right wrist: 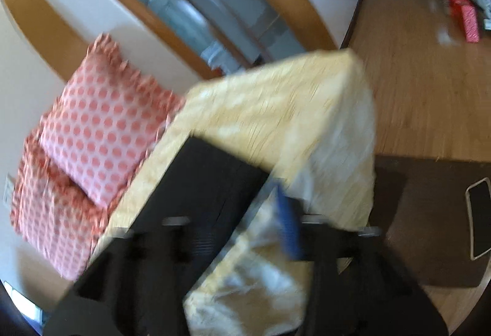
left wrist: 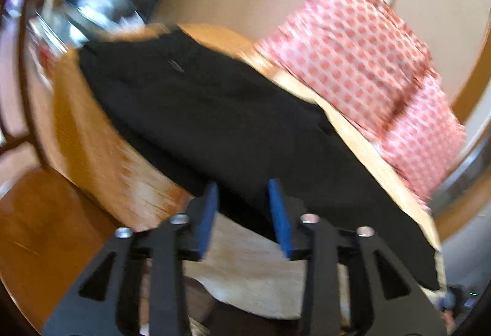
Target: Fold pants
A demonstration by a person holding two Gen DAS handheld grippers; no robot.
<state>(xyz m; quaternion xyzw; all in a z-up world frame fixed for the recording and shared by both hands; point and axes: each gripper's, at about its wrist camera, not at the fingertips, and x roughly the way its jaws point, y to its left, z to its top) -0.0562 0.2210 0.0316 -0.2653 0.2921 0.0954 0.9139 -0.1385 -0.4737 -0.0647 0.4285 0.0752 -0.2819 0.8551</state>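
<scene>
Yellow bedspread (right wrist: 276,109) — black pants (left wrist: 199,109) spread flat, left claw (left wrist: 245,198) open

Home bedroom; bed (right wrist: 276,109) under yellow patterned cover; red-dotted pillows (right wrist: 101,127) against pale wall; wood floor (right wrist: 429,84); wood-framed doorway (right wrist: 190,13) to another room.
</scene>
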